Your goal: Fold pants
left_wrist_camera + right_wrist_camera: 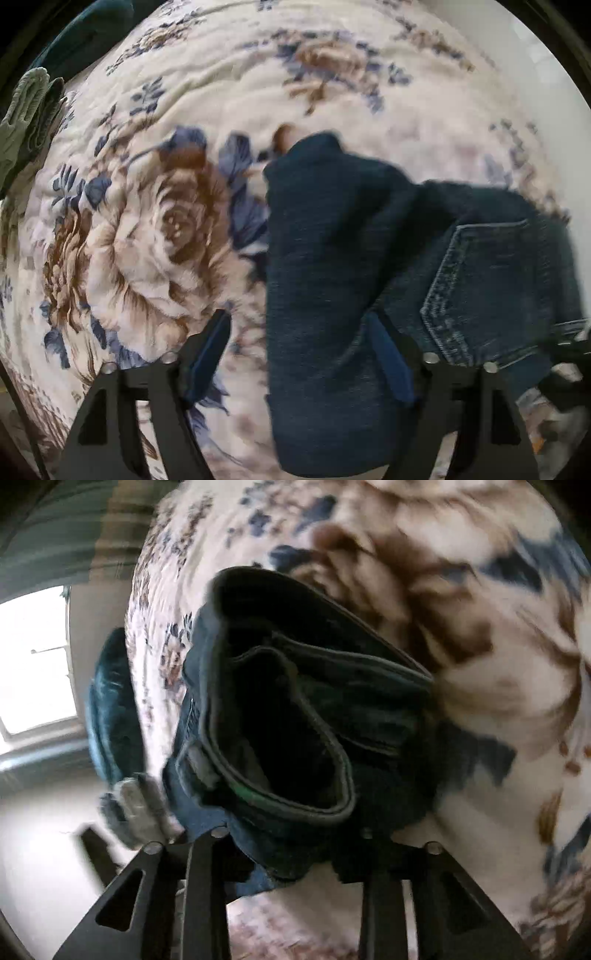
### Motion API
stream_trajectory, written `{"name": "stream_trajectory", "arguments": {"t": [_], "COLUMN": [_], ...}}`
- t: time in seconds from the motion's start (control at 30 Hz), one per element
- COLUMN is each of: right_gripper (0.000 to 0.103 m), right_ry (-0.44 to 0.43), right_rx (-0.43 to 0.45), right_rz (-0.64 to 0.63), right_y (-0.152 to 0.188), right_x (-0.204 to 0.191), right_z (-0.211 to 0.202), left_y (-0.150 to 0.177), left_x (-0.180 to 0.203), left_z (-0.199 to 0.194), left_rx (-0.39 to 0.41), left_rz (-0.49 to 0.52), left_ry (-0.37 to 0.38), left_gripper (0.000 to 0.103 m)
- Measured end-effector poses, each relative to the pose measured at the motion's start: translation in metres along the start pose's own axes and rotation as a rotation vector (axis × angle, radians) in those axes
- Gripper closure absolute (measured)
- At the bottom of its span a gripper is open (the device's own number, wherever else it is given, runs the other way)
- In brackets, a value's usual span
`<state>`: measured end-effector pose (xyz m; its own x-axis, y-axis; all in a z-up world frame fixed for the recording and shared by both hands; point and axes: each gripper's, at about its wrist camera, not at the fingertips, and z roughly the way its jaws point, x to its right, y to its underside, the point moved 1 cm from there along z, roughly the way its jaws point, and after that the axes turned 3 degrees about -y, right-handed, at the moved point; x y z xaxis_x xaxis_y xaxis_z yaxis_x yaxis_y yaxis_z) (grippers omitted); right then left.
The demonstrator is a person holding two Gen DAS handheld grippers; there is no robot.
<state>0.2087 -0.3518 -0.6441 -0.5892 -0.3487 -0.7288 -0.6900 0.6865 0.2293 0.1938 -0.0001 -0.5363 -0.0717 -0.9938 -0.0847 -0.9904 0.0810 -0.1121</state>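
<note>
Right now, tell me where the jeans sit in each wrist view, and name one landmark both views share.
Left wrist view: the jeans fill the centre-right, a back pocket at far right, fabric running down between the open left hand-held gripper.
Right wrist view: the jeans hang at centre, waistband opening toward the camera.
Shared landmark: the floral blanket underneath.

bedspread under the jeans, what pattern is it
Cream bedspread with large brown roses and blue leaves, clearest in the left wrist view.
</note>
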Motion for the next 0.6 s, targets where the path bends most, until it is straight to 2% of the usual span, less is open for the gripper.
{"name": "stream_trajectory", "arguments": {"t": [0.07,0.13,0.17,0.27,0.4,0.47,0.5,0.53,0.6], "right_gripper": [0.067,0.041,0.024,0.023,0.023,0.023,0.023,0.023,0.023], "right_ry": [0.026,0.118,0.158,0.204,0.309,0.316,0.369,0.408,0.403], "right_rx": [-0.026,-0.027,-0.035,-0.030,0.039,0.076,0.100,0.126,0.138], "right_rz": [0.006,0.002,0.010,0.031,-0.111,-0.210,-0.264,-0.305,-0.343], "right_y": [0.001,0.003,0.003,-0.001,-0.010,-0.017,-0.023,-0.028,-0.037], "right_x": [0.003,0.006,0.010,0.009,-0.032,-0.060,-0.077,-0.090,-0.116], "right_z": [-0.009,-0.017,-0.023,-0.045,-0.066,-0.068,-0.067,-0.064,-0.053], "left_y": [0.002,0.001,-0.001,-0.004,-0.016,-0.032,-0.042,-0.053,-0.074], "left_x": [-0.007,-0.011,-0.013,-0.020,-0.042,-0.046,-0.049,-0.049,-0.045], "left_z": [0.010,0.009,0.005,-0.022,-0.060,-0.056,-0.050,-0.039,-0.009], "left_rx": [-0.012,-0.023,-0.024,-0.008,0.049,0.050,0.053,0.042,-0.017], "left_rz": [-0.014,-0.034,-0.039,-0.079,-0.204,-0.247,-0.262,-0.265,-0.257], "left_ry": [-0.005,0.013,0.017,0.105,0.291,0.310,0.310,0.306,0.320], "left_gripper": [0.012,0.012,0.012,0.012,0.012,0.014,0.014,0.014,0.016]}}
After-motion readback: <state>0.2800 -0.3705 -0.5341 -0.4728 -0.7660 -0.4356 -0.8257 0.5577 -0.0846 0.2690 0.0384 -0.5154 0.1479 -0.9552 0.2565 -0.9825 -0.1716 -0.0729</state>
